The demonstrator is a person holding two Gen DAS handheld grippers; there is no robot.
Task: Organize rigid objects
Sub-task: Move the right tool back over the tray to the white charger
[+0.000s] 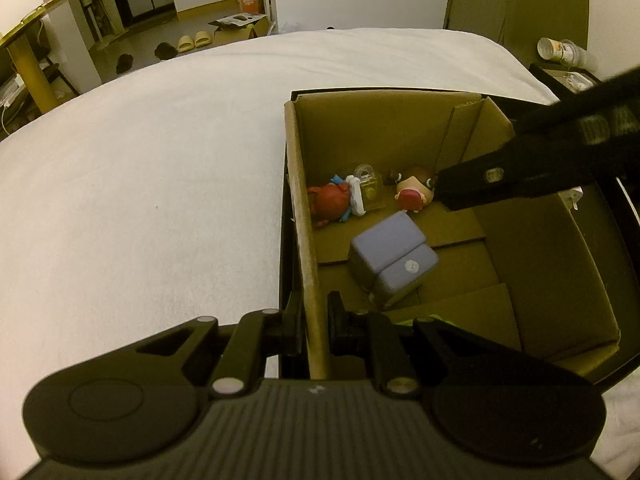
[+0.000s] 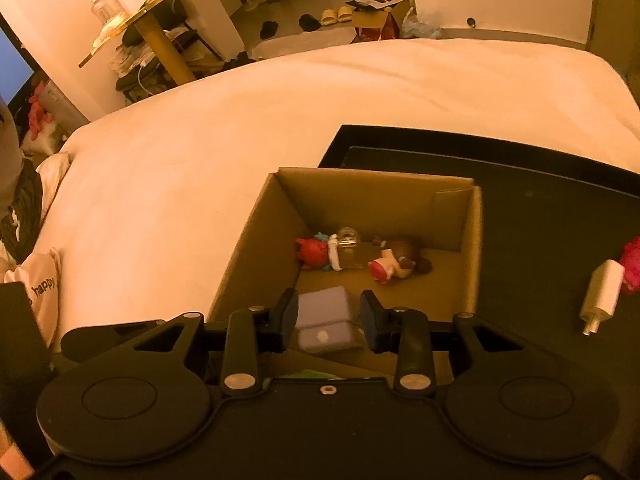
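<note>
- You are working over a white bed sheet (image 2: 280,120) in a dim bedroom, and the open brown cardboard box (image 1: 400,128) is your landmark; it sits on a flat black tray (image 2: 540,220) laid on the sheet.
- Left of the box there is only bare sheet, which suggests most loose items have already gone in.
- On the box's left wall, your left gripper (image 1: 314,322) straddles the cardboard edge, one finger outside and one inside, narrowed to the wall; I judge you are bracing the box so it does not slide on the tray.
- Along the box's far wall, left to right, lie a red plastic figurine (image 1: 330,200), a small clear glass bottle with yellowish liquid (image 1: 369,188) touching it, and a brown-haired doll in pink (image 1: 414,194); they look dropped in rather than arranged.
- Nearer the box's middle rests the lilac two-part plastic case (image 2: 324,320).
- Your right gripper (image 2: 329,320) hangs above that case with fingers spread apart and gripping nothing, probably just after release or just before a pick; I cannot tell which.
- Right of the box, on the tray, a white cylindrical plug-like piece (image 2: 602,300) lies just beside a bright pink toy (image 2: 632,264), both outside and likely next.
</note>
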